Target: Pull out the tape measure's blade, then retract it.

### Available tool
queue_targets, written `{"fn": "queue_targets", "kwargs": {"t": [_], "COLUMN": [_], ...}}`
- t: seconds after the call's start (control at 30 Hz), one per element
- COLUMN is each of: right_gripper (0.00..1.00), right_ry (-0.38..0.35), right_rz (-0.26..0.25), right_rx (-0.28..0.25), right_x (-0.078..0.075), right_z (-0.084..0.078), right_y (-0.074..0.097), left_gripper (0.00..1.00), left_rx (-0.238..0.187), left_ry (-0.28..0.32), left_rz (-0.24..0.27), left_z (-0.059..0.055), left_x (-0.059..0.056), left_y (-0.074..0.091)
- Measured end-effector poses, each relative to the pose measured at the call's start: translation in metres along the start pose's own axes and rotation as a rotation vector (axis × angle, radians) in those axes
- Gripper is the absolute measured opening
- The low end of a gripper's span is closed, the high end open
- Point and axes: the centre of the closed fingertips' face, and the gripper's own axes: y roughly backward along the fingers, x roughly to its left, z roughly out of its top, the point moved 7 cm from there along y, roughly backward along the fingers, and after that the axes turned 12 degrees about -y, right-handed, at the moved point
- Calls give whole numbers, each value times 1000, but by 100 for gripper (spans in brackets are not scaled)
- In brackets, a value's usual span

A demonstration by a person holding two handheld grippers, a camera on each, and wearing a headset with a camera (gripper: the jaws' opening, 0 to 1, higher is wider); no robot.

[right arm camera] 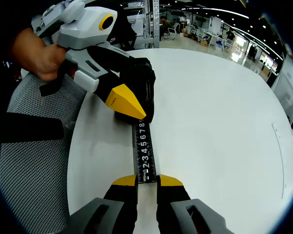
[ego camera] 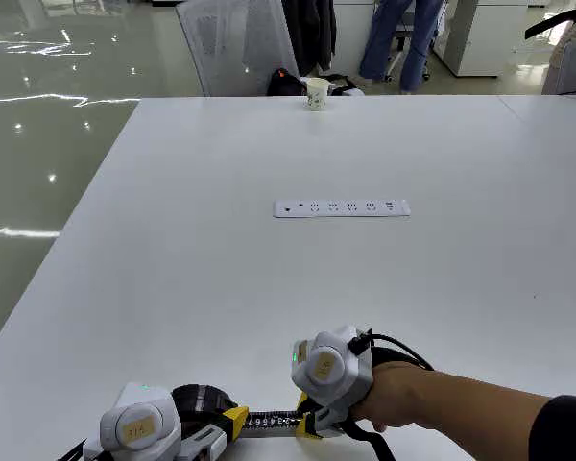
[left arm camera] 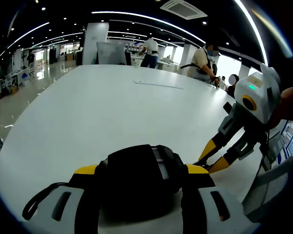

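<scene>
A black tape measure case (left arm camera: 136,185) sits between the yellow-tipped jaws of my left gripper (left arm camera: 141,170), which is shut on it near the white table's front edge. In the head view the case (ego camera: 200,401) is at the bottom left, in the left gripper (ego camera: 216,415). A short stretch of black blade (right arm camera: 144,151) with white numbers runs from the case (right arm camera: 139,83) to my right gripper (right arm camera: 147,181), which is shut on the blade's end. In the head view the blade (ego camera: 271,420) spans the small gap to the right gripper (ego camera: 303,427).
A white power strip (ego camera: 341,207) lies mid-table and a paper cup (ego camera: 316,93) stands at the far edge. Chairs and people stand beyond the table (ego camera: 173,269). A mesh chair (right arm camera: 34,161) is close to the near edge.
</scene>
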Motion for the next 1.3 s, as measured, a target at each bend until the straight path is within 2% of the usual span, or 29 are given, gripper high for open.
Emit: {"fn": "queue_targets", "kwargs": {"t": [1.3], "right_gripper": [11], "right_ry": [-6], "right_rz": [10], "right_rx": [-21], "right_x": [3], "right_z": [9], "right_y": [-5], "left_gripper": [62], "left_rx": [2], "left_ry": [7], "left_rz": [-3], "left_z": [1], "left_x": [0], "left_y": [1]}}
